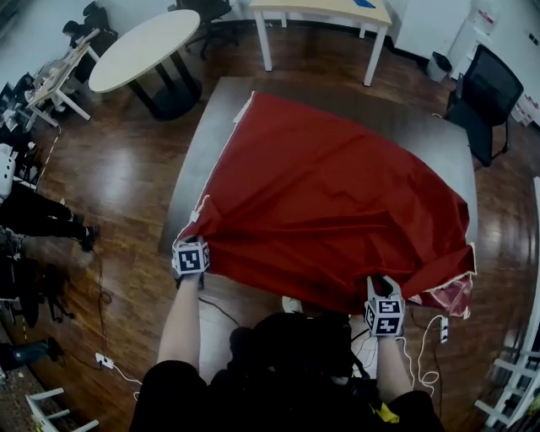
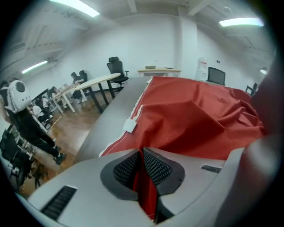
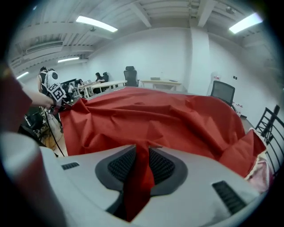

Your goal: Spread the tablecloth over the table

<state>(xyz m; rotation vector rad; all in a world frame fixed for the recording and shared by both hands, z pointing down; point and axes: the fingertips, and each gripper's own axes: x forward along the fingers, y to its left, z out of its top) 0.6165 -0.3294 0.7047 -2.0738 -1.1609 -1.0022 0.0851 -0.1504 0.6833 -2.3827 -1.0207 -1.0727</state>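
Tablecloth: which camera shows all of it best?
The head view: it sees almost all the tablecloth across the table. The gripper views show only folds near the left tool and right tool pinching it.

Seen from the middle of the table (image 1: 204, 169), the bare grey top is open along the 9 o'clock side and across the far edge from 12 to 2 o'clock. The red tablecloth (image 1: 337, 202) lies in raised folds over the rest. Past the table, an oval white table (image 1: 143, 46) stands at 11 o'clock, a white rectangular table (image 1: 321, 13) at 12 and a black office chair (image 1: 488, 94) near at 2. A person's legs (image 1: 35, 215) stand well apart at 9 o'clock, across open wood floor (image 1: 126, 177). Cables (image 1: 430, 371) trail at 5 o'clock.
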